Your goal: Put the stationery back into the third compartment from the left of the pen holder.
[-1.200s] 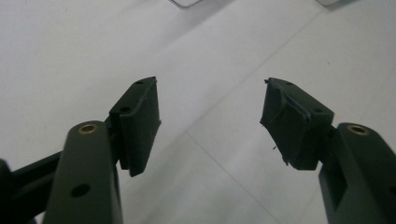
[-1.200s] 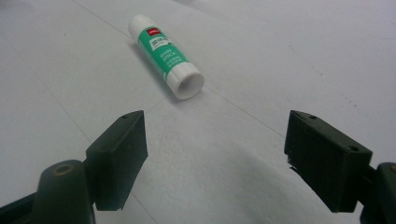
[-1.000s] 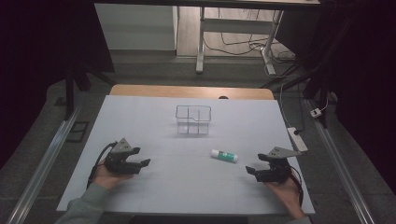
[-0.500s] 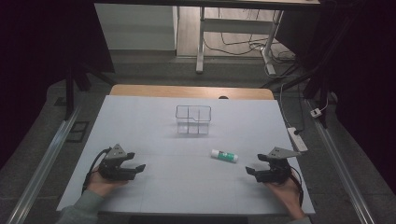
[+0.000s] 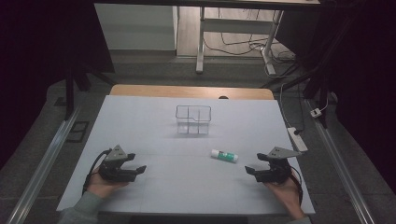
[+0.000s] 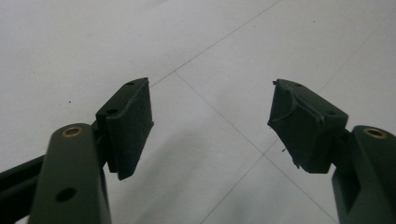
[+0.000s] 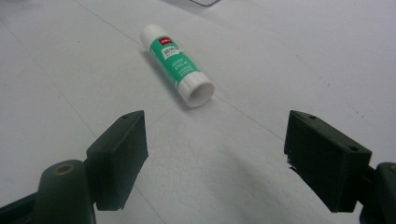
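Note:
A green-and-white glue stick (image 5: 224, 156) (image 7: 177, 63) lies on its side on the white mat (image 5: 187, 186), right of the middle. My right gripper (image 5: 254, 164) (image 7: 215, 149) rests low over the mat just right of it. Its jaws stand wide apart, point at the stick and have nothing between them. My left gripper (image 5: 135, 163) (image 6: 212, 116) sits at the near left, also open, with bare mat between its pads. A clear plastic divided box (image 5: 193, 120) stands at the back centre, apart from both grippers.
The mat covers a wooden table whose far edge (image 5: 191, 91) shows at the back. A white power strip (image 5: 297, 138) lies off the mat's right edge. Metal rails run along both sides, and desk legs and cables stand on the floor beyond.
My left gripper has slid a little toward the near edge of the mat. The right gripper and the glue stick have stayed where they were.

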